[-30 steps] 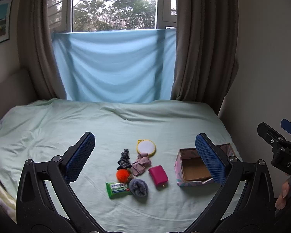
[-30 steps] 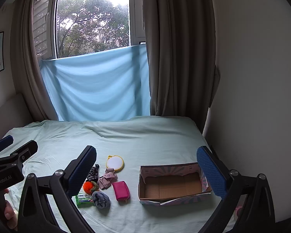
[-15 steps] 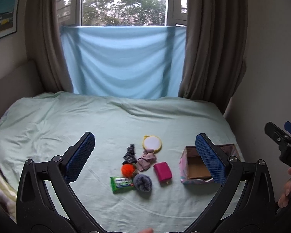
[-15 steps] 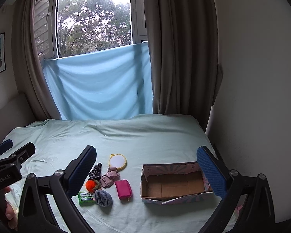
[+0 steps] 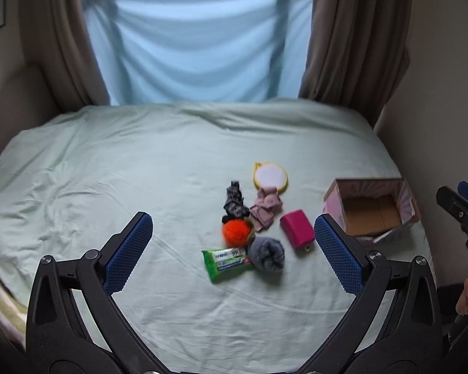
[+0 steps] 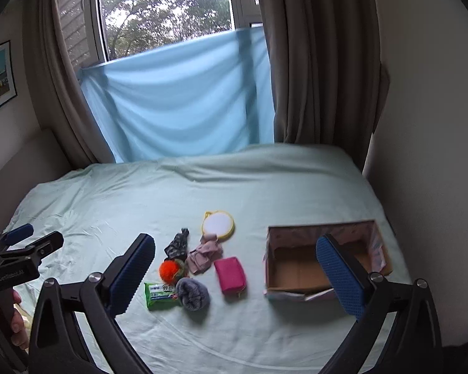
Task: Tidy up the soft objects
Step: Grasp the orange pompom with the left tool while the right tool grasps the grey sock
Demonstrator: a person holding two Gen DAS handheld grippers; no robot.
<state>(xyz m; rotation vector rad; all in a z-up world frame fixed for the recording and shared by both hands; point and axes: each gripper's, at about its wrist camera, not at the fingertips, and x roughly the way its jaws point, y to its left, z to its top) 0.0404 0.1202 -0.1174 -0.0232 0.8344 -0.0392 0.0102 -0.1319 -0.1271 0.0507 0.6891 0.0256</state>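
A cluster of small items lies on the pale green bed sheet [image 5: 140, 171]: a grey rolled sock [image 5: 266, 254], an orange pompom [image 5: 236, 231], a green wipes pack [image 5: 227, 260], a pink pouch [image 5: 297, 230], a pale pink cloth [image 5: 265, 207], a dark patterned scrunchie [image 5: 234, 201] and a round yellow-rimmed mirror [image 5: 270, 177]. An open cardboard box [image 5: 371, 210] stands to their right. My left gripper [image 5: 231, 255] is open and empty above the near side of the cluster. My right gripper [image 6: 234, 277] is open and empty, with the sock [image 6: 192, 293], pouch [image 6: 231, 274] and box [image 6: 324, 261] in view.
The bed meets a wall [image 6: 436, 124] on the right and brown curtains [image 6: 321, 62] with a blue cloth [image 6: 184, 99] at the back. The left gripper's body shows at the left edge of the right wrist view [image 6: 12, 265].
Both grippers have come forward and tilted down toward the bed; the items and box now look larger and nearer. Both stay open.
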